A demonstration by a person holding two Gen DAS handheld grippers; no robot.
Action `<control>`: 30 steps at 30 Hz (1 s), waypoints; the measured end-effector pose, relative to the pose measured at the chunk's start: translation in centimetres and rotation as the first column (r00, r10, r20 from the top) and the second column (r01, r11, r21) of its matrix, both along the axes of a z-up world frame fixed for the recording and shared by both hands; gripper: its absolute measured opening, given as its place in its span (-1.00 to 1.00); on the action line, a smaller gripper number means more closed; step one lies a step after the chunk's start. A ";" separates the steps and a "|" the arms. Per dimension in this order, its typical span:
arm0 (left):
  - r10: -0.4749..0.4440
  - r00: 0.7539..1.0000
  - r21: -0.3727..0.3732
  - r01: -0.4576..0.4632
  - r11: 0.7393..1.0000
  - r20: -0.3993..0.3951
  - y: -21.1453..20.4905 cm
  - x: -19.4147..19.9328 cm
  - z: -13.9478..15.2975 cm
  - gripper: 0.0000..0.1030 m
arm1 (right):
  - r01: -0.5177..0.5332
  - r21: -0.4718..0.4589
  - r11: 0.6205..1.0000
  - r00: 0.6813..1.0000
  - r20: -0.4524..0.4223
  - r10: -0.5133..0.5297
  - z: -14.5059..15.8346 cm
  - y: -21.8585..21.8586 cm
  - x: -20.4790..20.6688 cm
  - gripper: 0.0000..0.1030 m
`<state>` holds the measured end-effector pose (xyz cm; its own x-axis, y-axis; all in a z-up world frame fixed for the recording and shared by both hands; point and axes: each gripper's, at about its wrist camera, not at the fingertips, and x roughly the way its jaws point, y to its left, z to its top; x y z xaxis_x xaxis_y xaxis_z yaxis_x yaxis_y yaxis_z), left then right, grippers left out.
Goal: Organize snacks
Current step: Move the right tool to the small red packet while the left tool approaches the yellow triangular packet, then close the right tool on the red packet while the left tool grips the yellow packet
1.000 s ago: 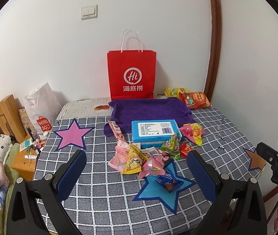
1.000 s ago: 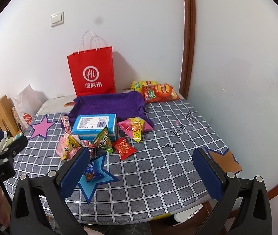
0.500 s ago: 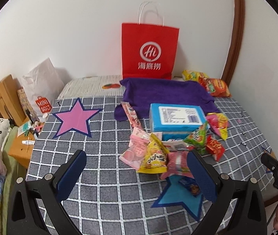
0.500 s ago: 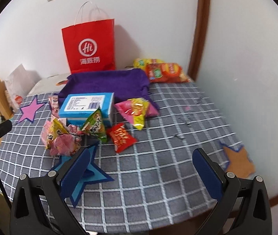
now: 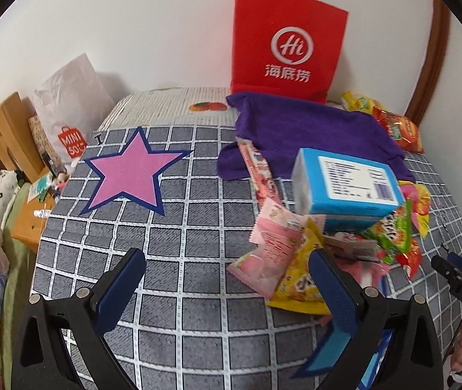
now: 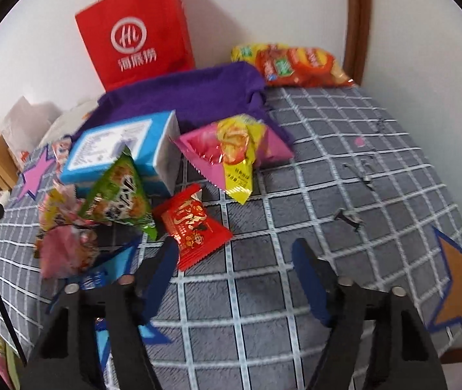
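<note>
The left tongs (image 5: 226, 287) hung over the grey checked surface (image 5: 198, 221) with their blue pads spread wide and nothing between them; the right-hand pad stood just in front of a yellow packet (image 5: 299, 287) and a pink packet (image 5: 271, 250) at the near edge of the snack heap. The right tongs (image 6: 234, 274) were closing, their pads about half apart over bare checked cloth, gripping nothing, while a red packet (image 6: 195, 227) lay just beyond the left pad's tip. The snacks sat heaped around a blue box (image 6: 123, 148) near the middle of the surface: a green packet (image 6: 117, 195) leaned against the box's front, a pink-and-yellow bag (image 6: 234, 148) lay to its right, and crumpled pink wrappers (image 6: 65, 250) lay to the left over a blue star (image 6: 114, 260). A purple cloth (image 5: 309, 130) was spread behind the box, with a red paper bag (image 5: 283, 42) standing against the wall past it and an orange chip bag (image 6: 299, 65) in the far corner. A pink star (image 5: 130, 174) marked the cloth on the left side and an orange star (image 6: 455, 276) the right edge. Whether the heap's packets overlapped the box's base could not be told.
</note>
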<state>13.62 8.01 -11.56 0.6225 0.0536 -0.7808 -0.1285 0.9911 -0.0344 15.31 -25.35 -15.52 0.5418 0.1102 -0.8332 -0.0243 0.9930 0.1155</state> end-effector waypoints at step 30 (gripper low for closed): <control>-0.208 0.971 -0.144 0.190 0.971 -0.121 -4.9 3.7 -4.5 0.35 | -0.120 -0.093 0.988 0.992 -0.041 0.117 -3.8 1.6 1.7 0.02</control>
<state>17.30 3.10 -16.09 0.4987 -0.1689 -0.8501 0.0586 0.9852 -0.1613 16.97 -23.71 -19.32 0.5000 0.0909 -0.8612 -0.1401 0.9899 0.0231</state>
